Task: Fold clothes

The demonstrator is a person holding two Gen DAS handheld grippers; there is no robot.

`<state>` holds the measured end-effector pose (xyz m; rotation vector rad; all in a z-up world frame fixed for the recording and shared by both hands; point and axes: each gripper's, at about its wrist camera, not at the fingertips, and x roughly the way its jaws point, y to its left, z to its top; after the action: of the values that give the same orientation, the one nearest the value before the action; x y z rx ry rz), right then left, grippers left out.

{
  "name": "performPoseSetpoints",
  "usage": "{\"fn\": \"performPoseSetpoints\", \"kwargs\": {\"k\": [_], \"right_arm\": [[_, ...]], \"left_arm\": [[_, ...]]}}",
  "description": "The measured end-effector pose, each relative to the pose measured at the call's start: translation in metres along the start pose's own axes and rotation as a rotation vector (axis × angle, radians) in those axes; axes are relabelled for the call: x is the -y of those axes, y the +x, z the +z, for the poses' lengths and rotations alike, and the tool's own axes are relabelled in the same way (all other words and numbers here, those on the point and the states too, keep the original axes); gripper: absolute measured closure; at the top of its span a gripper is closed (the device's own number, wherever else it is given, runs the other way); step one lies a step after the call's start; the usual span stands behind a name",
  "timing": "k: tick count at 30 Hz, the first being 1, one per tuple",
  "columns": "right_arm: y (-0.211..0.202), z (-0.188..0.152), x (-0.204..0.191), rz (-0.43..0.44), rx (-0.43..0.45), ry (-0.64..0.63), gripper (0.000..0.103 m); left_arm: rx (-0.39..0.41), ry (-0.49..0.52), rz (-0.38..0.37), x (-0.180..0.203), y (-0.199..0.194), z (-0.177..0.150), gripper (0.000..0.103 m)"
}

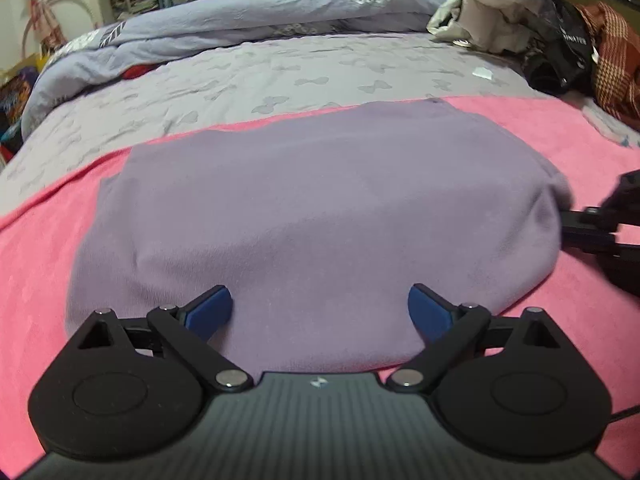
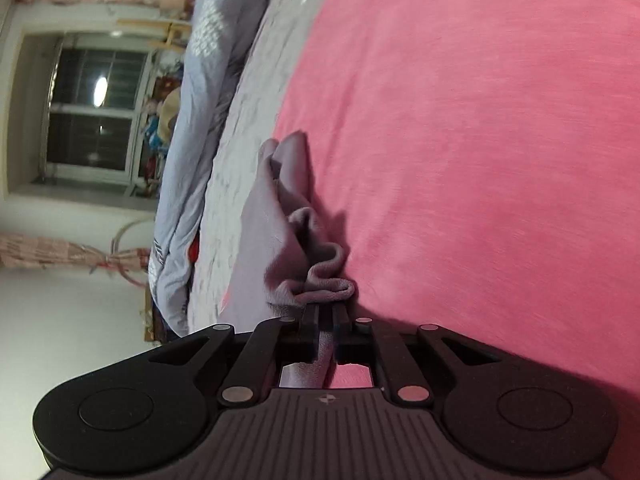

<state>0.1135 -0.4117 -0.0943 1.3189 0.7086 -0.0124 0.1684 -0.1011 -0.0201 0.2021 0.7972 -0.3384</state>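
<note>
Both tongs work at one garment. Left tongs (image 1: 320, 308), at the bottom of the left wrist view, stand wide, their blue pads (image 1: 210, 312) spread apart over the near edge of the garment and gripping nothing. Right tongs (image 2: 325, 312), at the bottom centre of the right wrist view, are pinched narrow on a bunched fold of the same cloth, which bulges just above the fingertips.

A pink blanket (image 1: 36, 264) fills the lower half of the left view and most of the right side of the right view. Above it lies a grey sheet (image 1: 248, 76) with bow marks, then a blue-grey duvet (image 1: 240, 12) along the top.

On the pink blanket the mauve garment (image 1: 312, 216) lies folded flat in the frame's centre, directly ahead of the left tongs. At its right edge the right tongs (image 1: 592, 228) enter from the frame's right side, touching the cloth. A heap of clothes (image 1: 560, 28) sits at the upper right.
</note>
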Motion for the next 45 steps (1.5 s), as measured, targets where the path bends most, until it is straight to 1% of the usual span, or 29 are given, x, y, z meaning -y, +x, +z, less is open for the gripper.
{"fn": "performPoseSetpoints", "kwargs": {"k": [2, 4, 6, 7, 8, 9, 12, 13, 14, 16, 17, 18, 24, 26, 28, 29, 30, 31, 32, 34, 35, 38, 41, 43, 45], "right_arm": [[0.001, 0.003, 0.000, 0.019, -0.005, 0.021, 0.094], [-0.004, 0.006, 0.003, 0.045, -0.013, 0.063, 0.083], [-0.017, 0.002, 0.002, 0.104, 0.025, 0.063, 0.050], [-0.021, 0.000, -0.002, 0.127, 0.049, 0.045, 0.041], [-0.020, -0.002, -0.009, 0.118, 0.059, 0.010, 0.029], [-0.019, -0.004, -0.016, 0.107, 0.068, -0.025, 0.023], [0.000, -0.009, -0.040, -0.044, 0.076, -0.170, 0.026], [0.005, -0.010, -0.045, -0.068, 0.094, -0.198, 0.027], [0.010, -0.012, -0.049, -0.093, 0.110, -0.224, 0.030], [0.003, -0.013, -0.049, -0.132, 0.112, -0.237, 0.056], [0.000, -0.013, -0.050, -0.151, 0.112, -0.244, 0.082], [-0.004, -0.013, -0.050, -0.171, 0.113, -0.250, 0.083], [-0.024, -0.016, -0.051, -0.288, 0.116, -0.289, 0.083], [-0.030, -0.016, -0.052, -0.327, 0.118, -0.302, 0.081], [-0.037, -0.017, -0.052, -0.366, 0.119, -0.315, 0.072], [-0.040, -0.017, -0.052, -0.383, 0.119, -0.321, 0.064], [-0.039, -0.020, -0.052, -0.349, 0.121, -0.319, 0.049], [-0.039, -0.023, -0.052, -0.313, 0.123, -0.310, 0.042], [-0.036, -0.025, -0.051, -0.281, 0.119, -0.297, 0.037], [-0.029, -0.030, -0.048, -0.255, 0.109, -0.272, 0.037], [-0.029, -0.032, -0.047, -0.241, 0.119, -0.261, 0.036], [-0.031, -0.033, -0.039, -0.167, 0.087, -0.178, 0.038], [-0.034, -0.031, -0.031, -0.143, 0.114, -0.135, 0.043], [-0.030, -0.023, -0.027, -0.117, 0.155, -0.105, 0.043], [-0.016, -0.013, -0.030, -0.115, 0.193, -0.132, 0.043]], "left_arm": [[0.001, 0.000, -0.001, 0.000, 0.000, 0.000, 0.006], [0.001, 0.001, -0.003, -0.001, 0.000, 0.001, 0.006], [0.002, -0.001, -0.007, -0.002, 0.000, 0.001, 0.006], [0.004, -0.002, -0.008, -0.002, 0.001, 0.000, 0.006], [0.005, -0.003, -0.009, -0.003, 0.001, 0.000, 0.006], [0.006, -0.005, -0.010, -0.003, 0.001, 0.000, 0.005], [-0.009, -0.009, -0.009, -0.003, 0.002, 0.002, 0.004], [-0.023, -0.013, -0.011, -0.004, 0.003, 0.004, 0.004], [-0.039, -0.018, -0.011, -0.005, 0.004, 0.007, 0.004], [-0.069, -0.022, -0.009, -0.005, 0.007, 0.011, 0.003], [-0.075, -0.021, -0.008, -0.005, 0.007, 0.011, 0.003], [-0.081, -0.021, -0.007, -0.005, 0.008, 0.012, 0.002], [-0.096, -0.020, -0.006, -0.005, 0.009, 0.013, 0.002], [-0.096, -0.020, -0.007, -0.005, 0.009, 0.013, 0.002], [-0.096, -0.025, -0.003, -0.002, 0.012, 0.013, 0.002], [-0.097, -0.025, -0.002, -0.001, 0.011, 0.014, 0.002], [-0.097, -0.024, -0.002, 0.000, 0.011, 0.014, 0.002], [-0.096, -0.024, -0.002, 0.000, 0.011, 0.014, 0.002], [-0.095, -0.024, -0.002, 0.000, 0.011, 0.014, 0.002], [-0.094, -0.024, -0.002, 0.000, 0.011, 0.014, 0.002], [-0.094, -0.025, -0.002, 0.000, 0.011, 0.014, 0.002], [-0.093, -0.025, -0.002, 0.000, 0.011, 0.014, 0.002], [-0.091, -0.025, 0.000, 0.000, 0.010, 0.013, 0.002], [-0.090, -0.027, 0.001, 0.000, 0.010, 0.013, 0.002], [-0.088, -0.028, 0.001, 0.000, 0.010, 0.013, 0.002]]}}
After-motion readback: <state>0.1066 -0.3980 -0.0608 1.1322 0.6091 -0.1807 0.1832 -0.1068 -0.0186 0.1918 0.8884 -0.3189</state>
